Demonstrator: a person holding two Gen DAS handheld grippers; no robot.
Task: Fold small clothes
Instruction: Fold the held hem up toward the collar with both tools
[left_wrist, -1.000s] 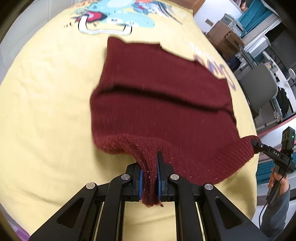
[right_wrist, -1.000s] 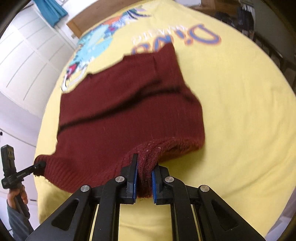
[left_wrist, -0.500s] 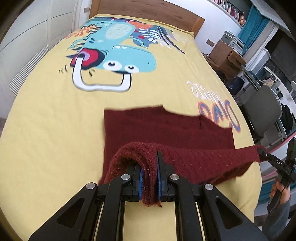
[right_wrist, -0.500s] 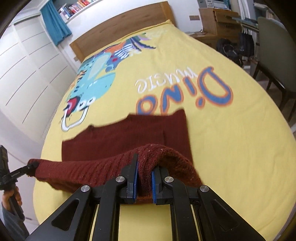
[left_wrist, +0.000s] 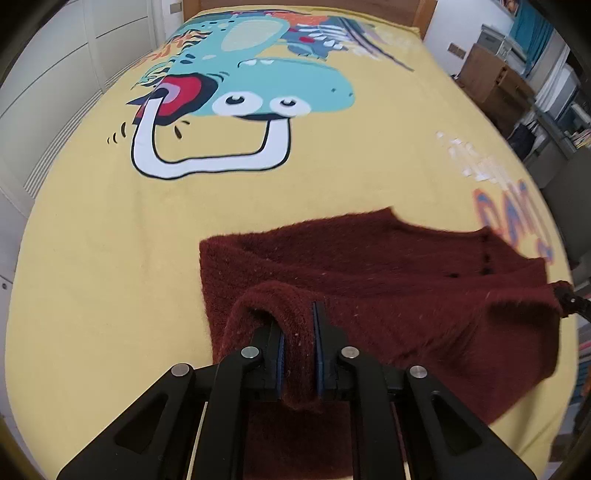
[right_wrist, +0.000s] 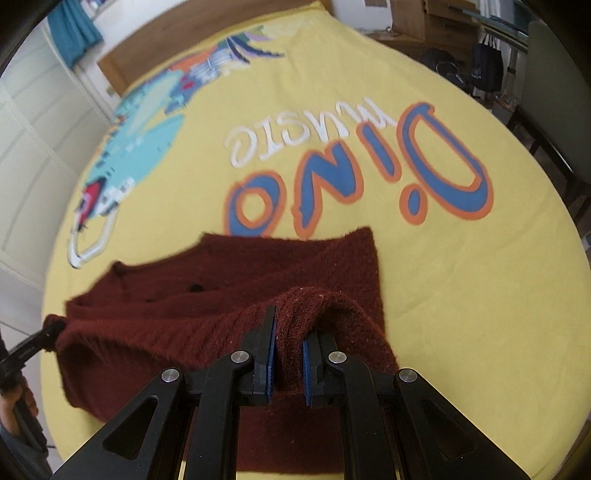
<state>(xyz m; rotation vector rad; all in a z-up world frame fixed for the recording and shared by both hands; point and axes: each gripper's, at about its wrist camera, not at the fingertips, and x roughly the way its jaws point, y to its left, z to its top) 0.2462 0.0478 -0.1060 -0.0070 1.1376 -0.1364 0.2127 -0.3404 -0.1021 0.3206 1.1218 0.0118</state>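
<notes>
Sweater (left_wrist: 406, 288) on dinosaur bedspread (left_wrist: 110, 258), chair (right_wrist: 554, 92) beside

sweater (left_wrist: 388, 280): dark maroon knit, plain, with a few small black dots (buttons, perhaps)
bedspread (left_wrist: 92, 258): yellow, printed with a teal dinosaur (left_wrist: 258, 85) with white eyes and a red mouth
lettering (right_wrist: 354, 173): blue outlined in orange, with a white word above
gripper pads (right_wrist: 271, 350): blue, on black fingers
curtain (right_wrist: 74, 29): teal
</notes>
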